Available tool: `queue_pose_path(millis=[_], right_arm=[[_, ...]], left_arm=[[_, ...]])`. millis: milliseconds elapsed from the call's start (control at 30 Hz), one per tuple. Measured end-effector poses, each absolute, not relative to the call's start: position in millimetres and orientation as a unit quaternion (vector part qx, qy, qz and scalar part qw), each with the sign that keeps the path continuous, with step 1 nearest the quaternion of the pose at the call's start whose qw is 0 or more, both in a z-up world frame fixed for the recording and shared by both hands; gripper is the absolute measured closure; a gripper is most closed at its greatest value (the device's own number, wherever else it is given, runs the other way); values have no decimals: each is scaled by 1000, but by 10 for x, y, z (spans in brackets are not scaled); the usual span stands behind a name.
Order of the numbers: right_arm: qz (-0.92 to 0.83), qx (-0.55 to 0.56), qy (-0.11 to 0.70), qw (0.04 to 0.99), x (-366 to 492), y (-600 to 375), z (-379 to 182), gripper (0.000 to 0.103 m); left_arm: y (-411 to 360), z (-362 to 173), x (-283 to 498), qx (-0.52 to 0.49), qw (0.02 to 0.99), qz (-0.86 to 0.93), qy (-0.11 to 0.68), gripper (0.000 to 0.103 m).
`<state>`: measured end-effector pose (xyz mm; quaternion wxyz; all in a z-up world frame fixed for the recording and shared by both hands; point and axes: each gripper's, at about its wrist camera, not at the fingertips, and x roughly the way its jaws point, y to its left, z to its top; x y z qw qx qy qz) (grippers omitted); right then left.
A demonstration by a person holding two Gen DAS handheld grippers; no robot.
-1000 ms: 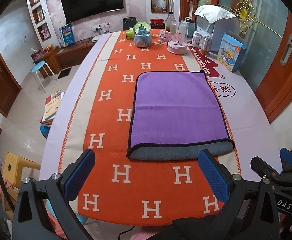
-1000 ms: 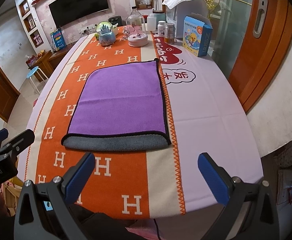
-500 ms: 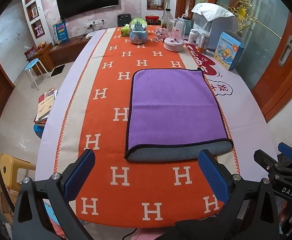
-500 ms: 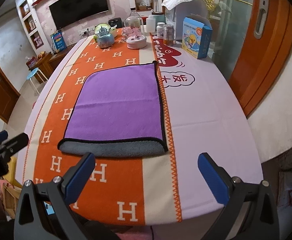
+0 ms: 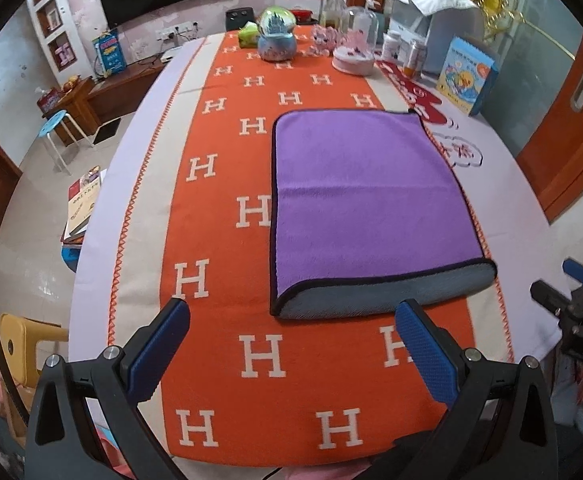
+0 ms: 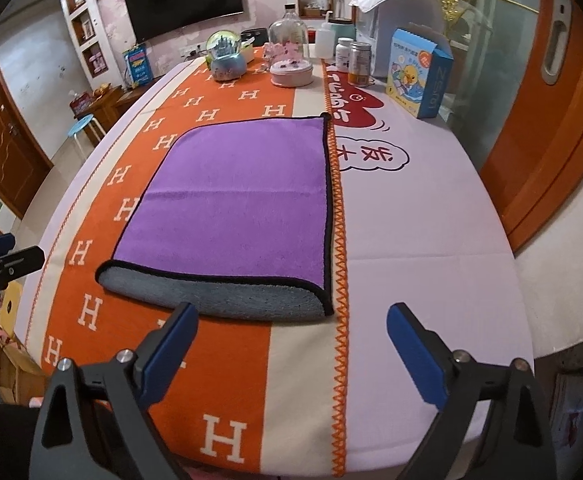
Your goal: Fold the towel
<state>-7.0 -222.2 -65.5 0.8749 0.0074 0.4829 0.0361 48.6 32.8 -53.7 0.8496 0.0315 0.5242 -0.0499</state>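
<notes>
Both your left gripper (image 5: 291, 320) and right gripper (image 6: 291, 324) gape empty; grab the towel (image 5: 363, 204) unevenly and its near fold probably skews.

My left gripper (image 5: 291, 340) has black angular arms, each ending in a blue finger pad (image 5: 159, 350) with a fine dotted texture. Silver screws sit just behind the pads. My right gripper (image 6: 291, 344) is built the same: black frame, blue pads (image 6: 415, 354), round silver screw heads behind them.
</notes>
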Motion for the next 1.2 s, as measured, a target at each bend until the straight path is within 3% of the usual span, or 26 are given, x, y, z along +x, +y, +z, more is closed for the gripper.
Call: queue_pose_path(millis=[233,800,1200], right_arm=[[59,-24,480,875,38,-2219,-840,19],[109,-79,480,867,271,-2320,-1399,31],[139,-83,498,852,391,-2322,-1589,53]], left_arm=[[371,-787,654,30,840,-71,537,1],[360,-1428,1049,59,830,-116,542,4],[381,-1743,1187,52,801,-109,586,10]])
